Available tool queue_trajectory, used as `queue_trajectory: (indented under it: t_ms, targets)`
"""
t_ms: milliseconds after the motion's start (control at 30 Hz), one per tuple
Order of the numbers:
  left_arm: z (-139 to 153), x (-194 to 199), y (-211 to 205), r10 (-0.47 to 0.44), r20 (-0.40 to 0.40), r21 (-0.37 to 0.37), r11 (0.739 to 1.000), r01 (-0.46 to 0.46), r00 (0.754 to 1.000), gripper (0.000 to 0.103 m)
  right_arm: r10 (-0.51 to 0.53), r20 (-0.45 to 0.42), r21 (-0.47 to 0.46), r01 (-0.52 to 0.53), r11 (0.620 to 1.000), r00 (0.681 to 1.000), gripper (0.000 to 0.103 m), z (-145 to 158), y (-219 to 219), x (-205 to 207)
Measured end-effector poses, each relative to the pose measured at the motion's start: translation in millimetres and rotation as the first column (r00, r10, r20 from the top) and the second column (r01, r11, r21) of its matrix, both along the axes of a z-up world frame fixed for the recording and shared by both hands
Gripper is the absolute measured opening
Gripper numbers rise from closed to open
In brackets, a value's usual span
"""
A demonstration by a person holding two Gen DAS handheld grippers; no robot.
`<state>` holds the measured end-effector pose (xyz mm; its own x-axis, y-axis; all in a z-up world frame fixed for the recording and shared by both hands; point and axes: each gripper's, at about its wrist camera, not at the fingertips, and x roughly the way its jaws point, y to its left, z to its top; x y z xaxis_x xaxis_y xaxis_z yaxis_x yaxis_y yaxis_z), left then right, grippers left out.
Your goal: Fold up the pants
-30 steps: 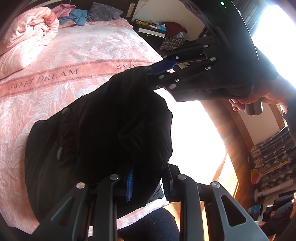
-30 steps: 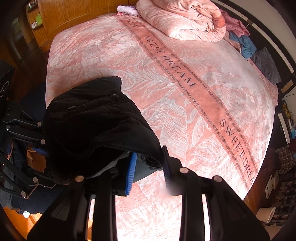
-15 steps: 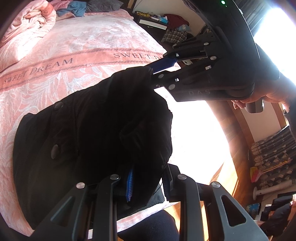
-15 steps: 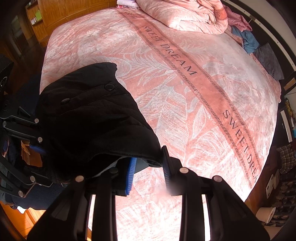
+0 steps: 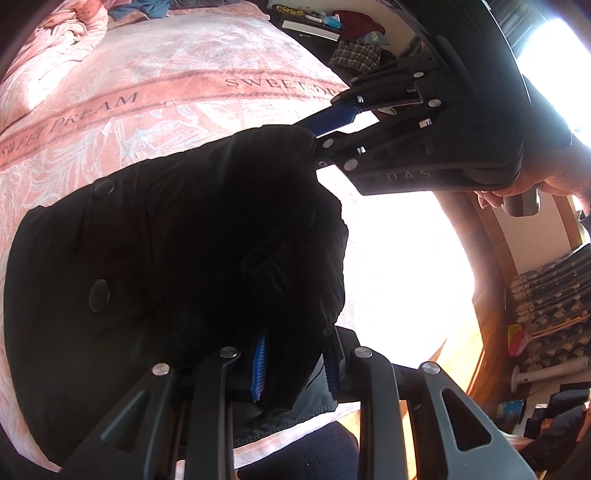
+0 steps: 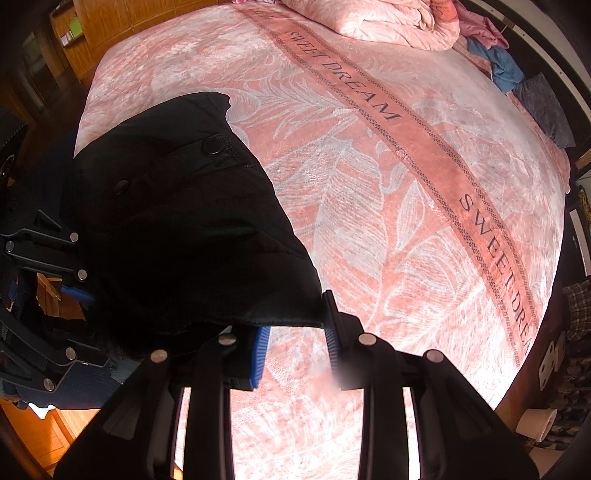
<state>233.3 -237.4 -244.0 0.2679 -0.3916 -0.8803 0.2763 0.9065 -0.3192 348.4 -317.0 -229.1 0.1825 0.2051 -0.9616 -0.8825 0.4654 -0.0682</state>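
Observation:
Black pants with round buttons hang between both grippers above the near edge of a pink bed. My left gripper is shut on one corner of the pants, the cloth bunched between its blue pads. My right gripper is shut on the other corner of the pants. The right gripper also shows in the left wrist view, at the pants' upper edge. The left gripper shows in the right wrist view, at the left. The far end of the pants rests on the bed.
The bed is covered by a pink leaf-print blanket with a "SWEET DREAM" stripe. A rolled pink duvet and loose clothes lie at the head. A wooden floor and a cluttered shelf lie beyond the bed edge.
Both grippers have moved forward over the bed with the pants still held. The pants now spread further over the blanket and the bed looms closer.

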Motion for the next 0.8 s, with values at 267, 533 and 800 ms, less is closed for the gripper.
queue_trajectory:
  t_ms: [267,533,800]
  targets:
    - [-14.9,-1.7,-8.7,-0.009,-0.009,0.031,0.999,0.009,1.0,0.025,-0.013,-0.019,0.012,0.013,1.0,1.0,0.027,-16.5,-9.1,0.4]
    - [-22.6,-5.2,-22.5,-0.023,-0.004,0.076,0.997,0.023,1.0,0.025,-0.027,-0.026,0.011,0.027,1.0,0.999,0.027,-28.5,-12.6,-1.0]
    - [-25.8,-10.3,-34.5,-0.026,0.007,0.104,0.994,0.025,1.0,0.025,-0.07,-0.01,-0.014,0.07,0.997,0.997,0.028,-38.3,-13.0,-3.2]
